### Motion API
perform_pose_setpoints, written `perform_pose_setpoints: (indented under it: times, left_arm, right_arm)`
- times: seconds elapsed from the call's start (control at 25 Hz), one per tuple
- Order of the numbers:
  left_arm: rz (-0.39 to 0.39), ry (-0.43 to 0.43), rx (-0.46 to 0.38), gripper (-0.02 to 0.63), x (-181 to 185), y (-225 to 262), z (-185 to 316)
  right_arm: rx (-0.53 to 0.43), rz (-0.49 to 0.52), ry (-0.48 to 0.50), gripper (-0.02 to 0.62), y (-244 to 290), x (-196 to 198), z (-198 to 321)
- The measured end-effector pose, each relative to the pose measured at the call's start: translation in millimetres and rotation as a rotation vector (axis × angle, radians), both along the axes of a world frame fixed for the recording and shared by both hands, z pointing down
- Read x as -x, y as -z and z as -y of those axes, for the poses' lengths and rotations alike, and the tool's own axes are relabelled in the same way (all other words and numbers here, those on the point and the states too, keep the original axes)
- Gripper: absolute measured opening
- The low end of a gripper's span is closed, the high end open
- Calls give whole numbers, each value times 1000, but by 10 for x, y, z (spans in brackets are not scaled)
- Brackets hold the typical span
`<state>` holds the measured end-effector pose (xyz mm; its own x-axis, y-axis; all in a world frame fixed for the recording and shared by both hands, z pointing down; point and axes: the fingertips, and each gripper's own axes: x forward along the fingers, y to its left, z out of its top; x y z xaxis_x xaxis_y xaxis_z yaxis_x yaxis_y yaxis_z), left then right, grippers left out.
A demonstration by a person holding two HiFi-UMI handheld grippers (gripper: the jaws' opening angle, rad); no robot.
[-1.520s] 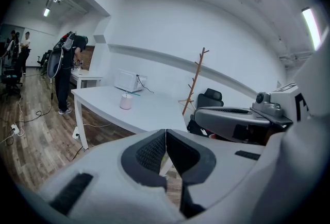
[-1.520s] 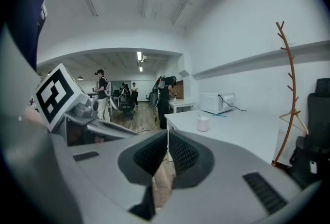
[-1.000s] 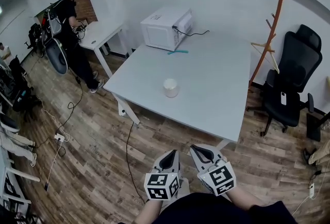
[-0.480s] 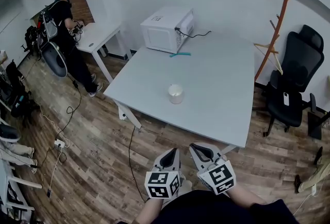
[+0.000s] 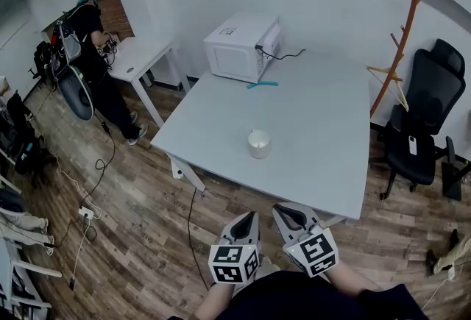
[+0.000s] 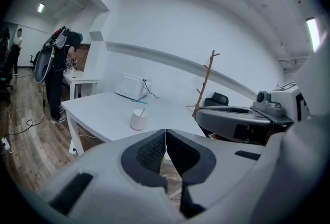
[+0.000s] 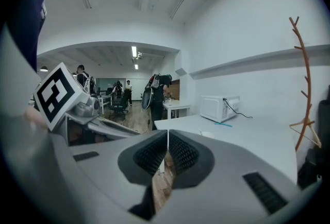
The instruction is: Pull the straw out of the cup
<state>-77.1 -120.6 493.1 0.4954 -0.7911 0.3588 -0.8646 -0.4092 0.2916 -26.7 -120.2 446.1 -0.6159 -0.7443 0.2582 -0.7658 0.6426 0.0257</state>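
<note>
Since the earlier frame, the white surface (image 5: pixel 324 127) and all it carries sit lower and nearer in the head view. The cup (image 5: pixel 258 143) has shifted down and to the right in that view. Both claws keep their place at the bottom edge.

Writing: none legible. A label on top of the microwave (image 5: pixel 241 37) is too small to read. The marker cubes on the claws show only black-and-white square patterns.

Containers:
- Cup, white, upright, alone near the middle of the surface and well apart from both claws. It holds the straw (image 6: pixel 142 111), which is thin and leans out over the rim, as seen in the left gripper view.
- Microwave, white, door shut, at the far corner of the surface. A black cord (image 5: pixel 283 55) trails from its back.

Other items:
- Teal stick (image 5: pixel 262 84), lying flat just in front of the microwave.
- Left claw (image 6: pixel 165 133): jaws together, nothing between them, held over the wooden floor (image 5: pixel 132 237) short of the surface edge.
- Right claw (image 7: pixel 168 135): jaws together, nothing between them, just beside the left claw.
- Coat stand (image 5: pixel 403 32), bare and reddish-brown, at the right wall.
- Office chair (image 5: pixel 423 112), black, beside the coat stand.
- Small desk (image 5: pixel 140 54), white, at the far left, with a person (image 5: pixel 92 32) in dark clothes bent over it.
</note>
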Motion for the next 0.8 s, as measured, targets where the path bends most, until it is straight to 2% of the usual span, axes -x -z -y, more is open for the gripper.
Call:
perform_pose_setpoints:
  times: [0.36, 0.8]
  left_arm:
    - [-1, -4, 7, 18, 234, -54, 263]
    - [-3, 18, 22, 17, 406, -128, 454]
  right_arm:
    - [-3, -6, 1, 31, -26, 246, 292]
    - [15, -24, -14, 31, -118, 307, 553]
